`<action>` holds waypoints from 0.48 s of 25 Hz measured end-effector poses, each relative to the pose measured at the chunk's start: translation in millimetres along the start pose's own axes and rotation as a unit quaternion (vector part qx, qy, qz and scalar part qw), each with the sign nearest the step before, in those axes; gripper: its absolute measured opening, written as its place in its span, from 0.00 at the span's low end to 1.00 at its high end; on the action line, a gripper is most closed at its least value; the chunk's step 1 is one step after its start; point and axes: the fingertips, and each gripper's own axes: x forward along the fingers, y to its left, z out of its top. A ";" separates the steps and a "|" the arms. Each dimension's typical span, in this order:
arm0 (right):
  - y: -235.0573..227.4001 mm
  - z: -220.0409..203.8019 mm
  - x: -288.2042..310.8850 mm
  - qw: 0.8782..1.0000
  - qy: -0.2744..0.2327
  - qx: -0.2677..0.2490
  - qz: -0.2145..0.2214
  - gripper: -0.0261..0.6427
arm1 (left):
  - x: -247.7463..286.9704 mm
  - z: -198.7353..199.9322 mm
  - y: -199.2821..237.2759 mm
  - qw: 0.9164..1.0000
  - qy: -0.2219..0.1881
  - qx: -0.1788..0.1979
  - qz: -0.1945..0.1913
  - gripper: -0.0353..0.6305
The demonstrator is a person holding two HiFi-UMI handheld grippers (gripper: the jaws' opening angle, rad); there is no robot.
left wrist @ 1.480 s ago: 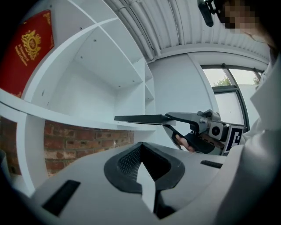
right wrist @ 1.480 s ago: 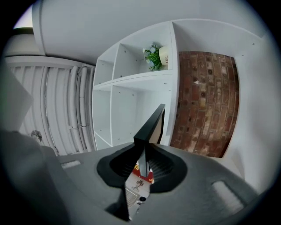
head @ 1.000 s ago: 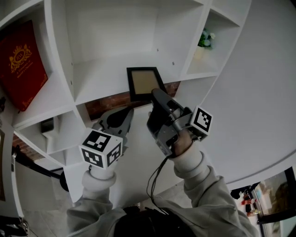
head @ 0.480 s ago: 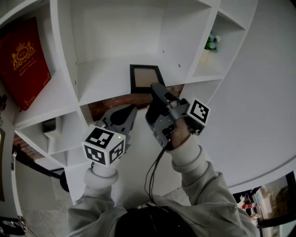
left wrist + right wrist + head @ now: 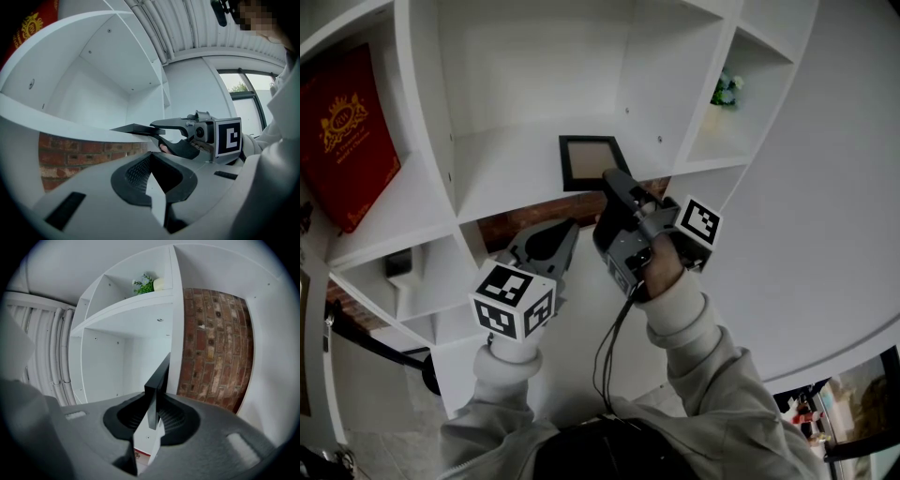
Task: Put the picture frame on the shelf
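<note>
While right tool (image 5: 612,180) grips, picture frame (image 5: 591,159) moved shelfward.

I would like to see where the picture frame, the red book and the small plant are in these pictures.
picture frame (image 5: 592,161): head view, on its tan middle panel.
red book (image 5: 347,159): head view, on its front cover.
small plant (image 5: 143,285): right gripper view, on its green leaves.

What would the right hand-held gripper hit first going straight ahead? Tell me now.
Shut on the picture frame, the right hand-held gripper aims into the open shelf compartment. The way looks free up to its white back wall, just beside the vertical divider, though depth is unclear.
</note>
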 end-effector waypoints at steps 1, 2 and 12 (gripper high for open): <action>0.3 0.5 0.1 1.000 -0.001 -0.003 -0.001 0.15 | 0.3 -0.6 -0.3 1.000 0.000 0.000 0.001 0.06; 0.6 0.8 -0.2 1.000 -0.003 -0.007 0.000 0.15 | 0.3 -1.4 -0.4 1.000 0.000 0.000 0.002 0.06; 16.9 -2.7 -17.4 0.999 -0.005 -0.044 0.029 0.46 | -12.5 -9.0 -11.7 1.000 0.003 -0.007 0.008 0.06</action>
